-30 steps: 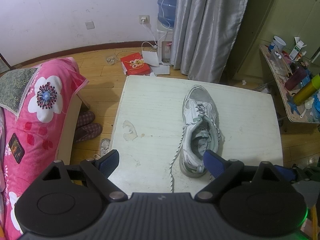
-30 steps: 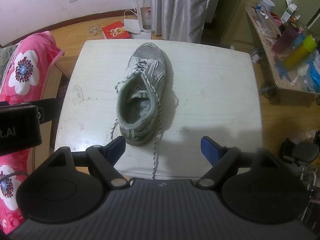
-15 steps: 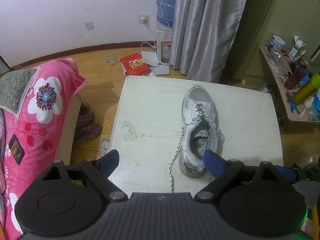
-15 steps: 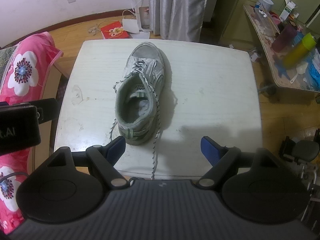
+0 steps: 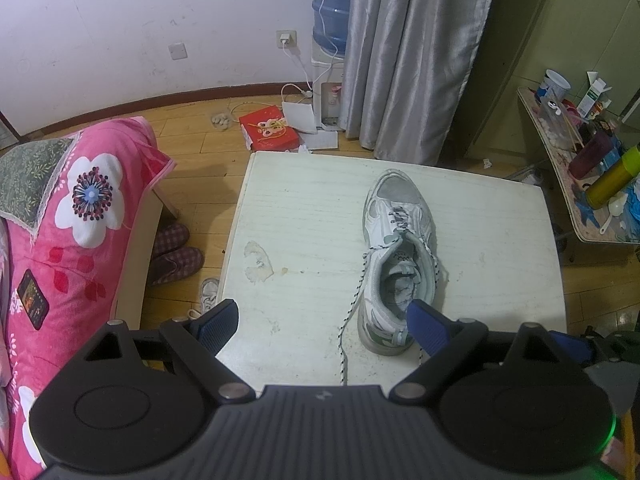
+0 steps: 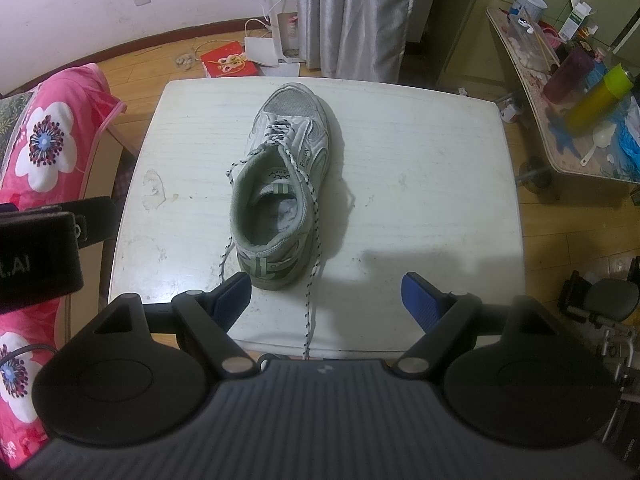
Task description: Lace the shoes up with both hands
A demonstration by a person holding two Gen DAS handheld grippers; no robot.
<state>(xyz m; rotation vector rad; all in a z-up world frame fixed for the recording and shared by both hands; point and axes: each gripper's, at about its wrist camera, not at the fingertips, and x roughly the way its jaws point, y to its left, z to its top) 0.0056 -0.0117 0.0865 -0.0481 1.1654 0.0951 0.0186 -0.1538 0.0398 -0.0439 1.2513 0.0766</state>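
A worn white and grey sneaker (image 5: 398,256) (image 6: 282,184) lies on the white table (image 5: 304,216) (image 6: 420,168), heel toward me, toe pointing away. Its speckled laces are threaded only near the toe. One loose lace end (image 5: 349,312) trails down the left side. Another lace end (image 6: 312,280) runs past the heel to the table's front edge. My left gripper (image 5: 324,322) hovers open just short of the heel, to its left. My right gripper (image 6: 326,296) is open too, above the front edge and right of the heel. Neither holds anything.
A pink flowered sofa (image 5: 76,216) stands left of the table with slippers (image 5: 176,256) beside it. A cluttered side table (image 5: 592,176) with bottles (image 6: 596,96) is on the right. A red box (image 5: 268,132), water dispenser (image 5: 330,40) and grey curtain (image 5: 412,60) lie beyond.
Both views have shifted only slightly; the shoe sits a little differently in frame. The laces and both open grippers look unchanged.
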